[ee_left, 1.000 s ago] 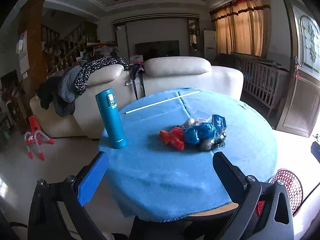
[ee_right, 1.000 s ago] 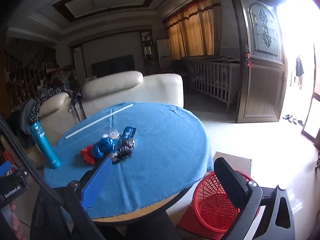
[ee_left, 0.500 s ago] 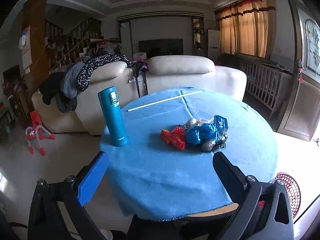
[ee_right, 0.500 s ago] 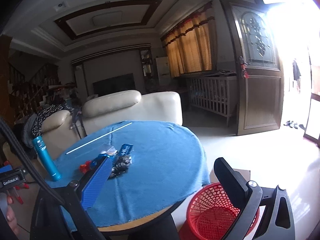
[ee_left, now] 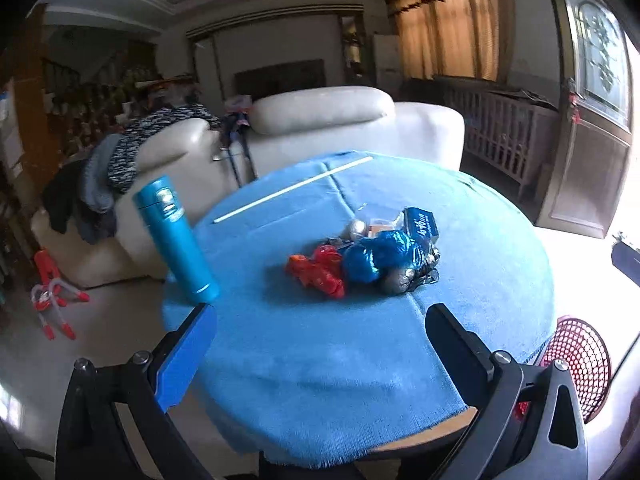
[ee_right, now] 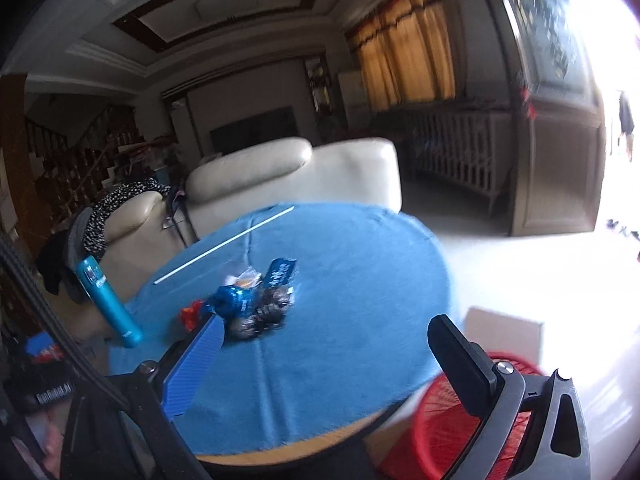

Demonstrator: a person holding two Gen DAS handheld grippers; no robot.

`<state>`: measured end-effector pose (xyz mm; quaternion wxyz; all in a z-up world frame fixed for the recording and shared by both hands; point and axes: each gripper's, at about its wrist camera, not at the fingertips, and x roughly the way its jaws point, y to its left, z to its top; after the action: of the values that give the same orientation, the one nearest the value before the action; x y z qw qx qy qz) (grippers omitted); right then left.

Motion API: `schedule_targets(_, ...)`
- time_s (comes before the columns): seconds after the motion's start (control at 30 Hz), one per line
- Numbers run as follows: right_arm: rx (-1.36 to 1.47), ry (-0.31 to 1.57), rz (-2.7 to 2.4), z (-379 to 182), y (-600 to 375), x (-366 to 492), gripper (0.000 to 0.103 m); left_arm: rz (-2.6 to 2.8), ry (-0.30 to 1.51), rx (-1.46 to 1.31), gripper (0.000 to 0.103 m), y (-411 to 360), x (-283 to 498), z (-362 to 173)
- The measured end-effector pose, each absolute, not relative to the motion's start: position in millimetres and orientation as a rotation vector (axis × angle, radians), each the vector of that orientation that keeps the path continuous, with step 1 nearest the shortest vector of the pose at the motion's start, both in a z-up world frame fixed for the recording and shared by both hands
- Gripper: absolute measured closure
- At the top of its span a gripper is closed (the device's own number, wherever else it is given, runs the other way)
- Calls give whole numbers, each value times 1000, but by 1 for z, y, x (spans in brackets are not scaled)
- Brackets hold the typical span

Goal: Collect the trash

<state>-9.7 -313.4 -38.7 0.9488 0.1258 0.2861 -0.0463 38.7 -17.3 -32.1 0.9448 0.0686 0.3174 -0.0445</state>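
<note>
Round worktop point(ee_left: 320, 380), blue cloth cover. Landmark: the trash pile point(ee_left: 368, 256) near its middle. Entries run left to right.

- Teal flask point(ee_left: 176, 240): upright, well left of the pile, at the worktop's edge. Not trash, by my reading.
- White rod point(ee_left: 292, 190): lying flat behind the pile, apart from it.
- Trash pile: crumpled red wrapper point(ee_left: 320, 272) on its left, blue foil bag point(ee_left: 376, 254) in the centre, grey wads and a small blue carton point(ee_left: 420, 224) on its right, all touching.
- Red mesh basket point(ee_left: 580, 364): on the floor, right of the pile and below the worktop's rim.
- Left hand-held gripper point(ee_left: 320, 320): fingers spread wide, empty, short of the pile.
- Right hand-held gripper point(ee_right: 332, 340): likewise spread and empty, its blue finger overlapping the pile's left edge in its own view.

Step in hand, as I judge it: the approach; nothing collected yet. Next move calls for closing on one loose piece, most likely the red wrapper, then carrying it across to the basket.
</note>
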Motion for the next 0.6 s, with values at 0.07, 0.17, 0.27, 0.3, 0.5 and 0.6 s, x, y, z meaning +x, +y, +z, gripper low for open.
schedule_targets(0.07,257,635,-62,-47,-312,19,0,-131,669,123,0,-15,59,-37)
schedule_targets(0.17,261,722,-18,-63,-310,64,0,-210,700,108,0,-16,96,-47)
schedule_targets(0.27,313,813,42,-87,-314,120,0,-280,733,101,0,-25,136,-65)
schedule_targets(0.3,330,846,52,-96,-316,139,3,-297,747,102,0,-28,148,-72)
schedule_targets(0.5,428,1015,88,-157,-324,246,22,-381,762,141,2,-50,199,-99)
schedule_targets(0.6,448,1065,121,-179,-316,282,22,-429,765,167,9,-59,217,-110)
